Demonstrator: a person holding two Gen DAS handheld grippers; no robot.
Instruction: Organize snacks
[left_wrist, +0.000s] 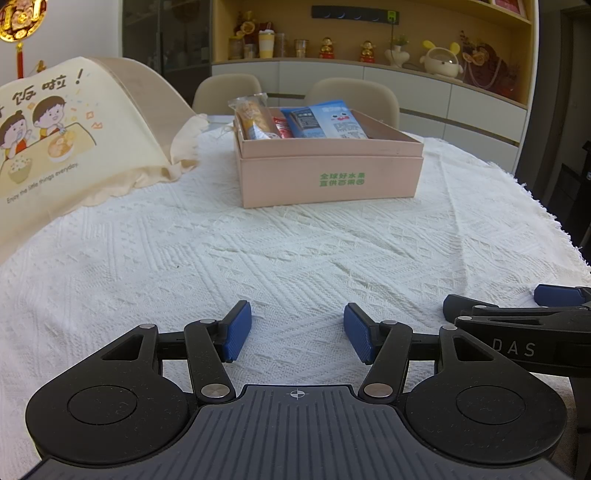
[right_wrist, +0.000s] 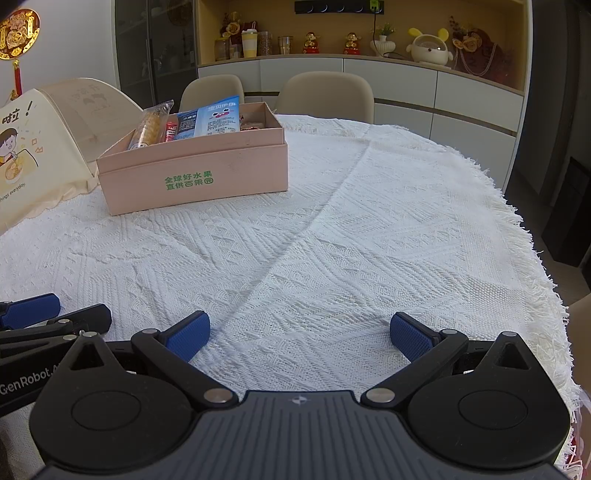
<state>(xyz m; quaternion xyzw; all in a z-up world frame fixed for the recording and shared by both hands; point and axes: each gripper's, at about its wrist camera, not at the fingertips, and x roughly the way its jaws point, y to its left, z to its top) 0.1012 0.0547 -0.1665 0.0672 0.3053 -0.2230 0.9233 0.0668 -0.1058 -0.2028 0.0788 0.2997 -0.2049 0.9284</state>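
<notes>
Currently L gripper (left_wrist: 297, 334) and R gripper (right_wrist: 300, 338) both spread wide, nothing held, low over white tablecloth (right_wrist: 332, 240). Snack packets (left_wrist: 295, 123) stand inside pink box (left_wrist: 328, 177), well apart from both.

The right tool (right_wrist: 300, 338) hangs low over the near part of the surface (right_wrist: 369, 240), its blue pads (right_wrist: 412, 338) spread wide with nothing between them. At the near left edge, part of the left tool (right_wrist: 33, 317) shows. A pink box (right_wrist: 195, 177) with green lettering sits far left on the white woven cloth. Inside it, a biscuit packet (right_wrist: 149, 127), a small red packet (right_wrist: 170, 132) and a blue packet (right_wrist: 216, 117) lean at its left end. A cream food cover (right_wrist: 26, 147) stands left of the box.
</notes>
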